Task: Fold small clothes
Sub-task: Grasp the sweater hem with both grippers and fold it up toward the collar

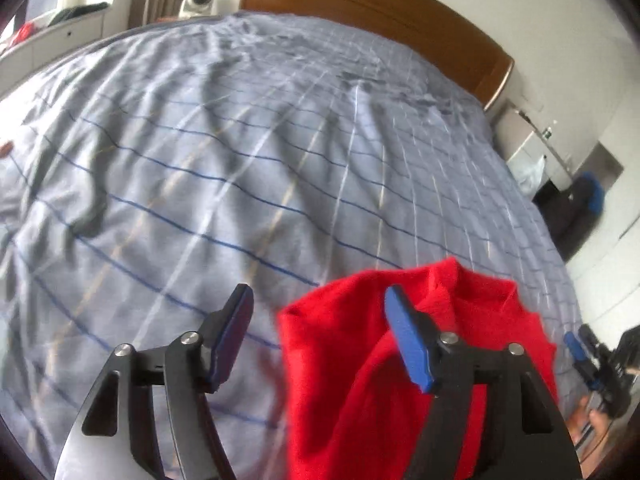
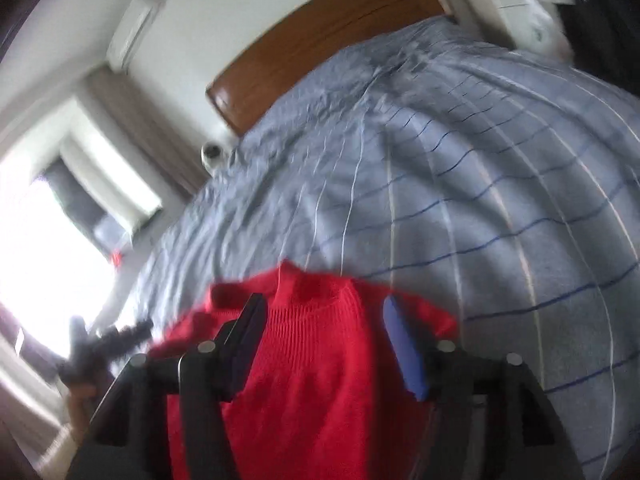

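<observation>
The bed fills both views, its grey checked cover rumpled into long creases, wooden headboard at the far end. Down at the near edge lies the red knitted garment, bunched rather than flat, ribbed collar poking up toward the headboard. Over it comes the right gripper, jaws wide apart and straddling the knit, nothing pinched yet. The left gripper is beside it, jaws also spread, its right finger over the red cloth and the other over bare cover. Whether either pad actually touches fabric is hard to tell through the blur. The sensible play looks like this: each gripper picks one edge or shoulder, pinches a single layer, then lifts and spreads it flat before any fold. Grabbing the bunched middle would likely fold the wrinkles in.
</observation>
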A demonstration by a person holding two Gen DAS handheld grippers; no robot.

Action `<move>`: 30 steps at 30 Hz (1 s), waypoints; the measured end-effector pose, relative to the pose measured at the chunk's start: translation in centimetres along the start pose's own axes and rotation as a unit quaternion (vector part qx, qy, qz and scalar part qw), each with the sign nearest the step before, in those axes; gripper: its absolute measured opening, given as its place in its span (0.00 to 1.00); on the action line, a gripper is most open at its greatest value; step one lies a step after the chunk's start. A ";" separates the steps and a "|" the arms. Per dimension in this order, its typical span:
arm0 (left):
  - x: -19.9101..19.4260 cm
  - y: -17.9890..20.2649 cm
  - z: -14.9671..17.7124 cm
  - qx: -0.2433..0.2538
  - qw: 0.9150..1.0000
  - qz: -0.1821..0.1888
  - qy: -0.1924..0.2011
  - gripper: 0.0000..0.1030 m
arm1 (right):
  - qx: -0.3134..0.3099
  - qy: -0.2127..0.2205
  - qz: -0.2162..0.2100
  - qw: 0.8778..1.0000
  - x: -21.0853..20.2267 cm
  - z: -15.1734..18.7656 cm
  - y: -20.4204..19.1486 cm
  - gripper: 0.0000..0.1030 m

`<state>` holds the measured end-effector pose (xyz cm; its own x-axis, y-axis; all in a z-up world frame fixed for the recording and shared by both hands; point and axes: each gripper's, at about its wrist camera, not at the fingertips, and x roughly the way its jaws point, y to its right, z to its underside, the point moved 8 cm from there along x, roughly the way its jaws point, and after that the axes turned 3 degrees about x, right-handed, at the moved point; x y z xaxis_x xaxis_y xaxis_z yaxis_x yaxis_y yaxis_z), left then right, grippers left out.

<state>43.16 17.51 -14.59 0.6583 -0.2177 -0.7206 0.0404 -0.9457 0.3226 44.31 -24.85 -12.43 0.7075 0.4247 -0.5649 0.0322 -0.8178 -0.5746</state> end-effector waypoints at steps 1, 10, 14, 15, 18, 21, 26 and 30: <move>-1.1 0.4 0.4 0.019 1.000 0.004 0.008 0.68 | -0.011 0.003 -0.002 1.000 -0.8 0.1 -0.4 0.59; 2.9 9.6 5.5 0.240 0.966 0.035 -0.093 0.77 | -0.167 -0.111 -0.036 0.979 -2.4 9.1 -7.0 0.60; 5.5 4.8 0.5 0.134 0.987 -0.063 -0.061 0.75 | -0.143 -0.130 0.036 0.980 -2.1 12.0 -2.7 0.60; 5.4 3.1 -0.5 0.101 0.990 -0.080 -0.050 0.74 | -0.135 -0.123 0.030 0.983 -2.7 12.0 -2.4 0.60; 3.8 -0.3 -1.1 0.024 0.997 -0.067 -0.036 0.73 | -0.129 -0.103 0.031 0.986 -5.8 12.0 -1.7 0.60; 1.0 0.5 1.2 0.065 0.996 -0.048 -0.030 0.74 | -0.159 -0.074 0.038 0.984 -8.7 11.7 -2.5 0.62; -3.2 4.8 7.8 0.148 0.988 -0.030 -0.040 0.85 | -0.181 -0.066 0.013 0.981 -8.5 12.6 -3.9 0.65; -6.5 5.8 12.9 0.148 0.987 -0.035 -0.051 0.85 | -0.142 -0.112 0.083 0.980 -6.9 15.5 -0.8 0.65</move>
<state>29.45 10.28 -15.97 0.5816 -0.1577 -0.7980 -0.1484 -0.9851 0.0865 28.47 -21.08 -17.26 0.5475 0.3257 -0.7708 0.1470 -0.9443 -0.2946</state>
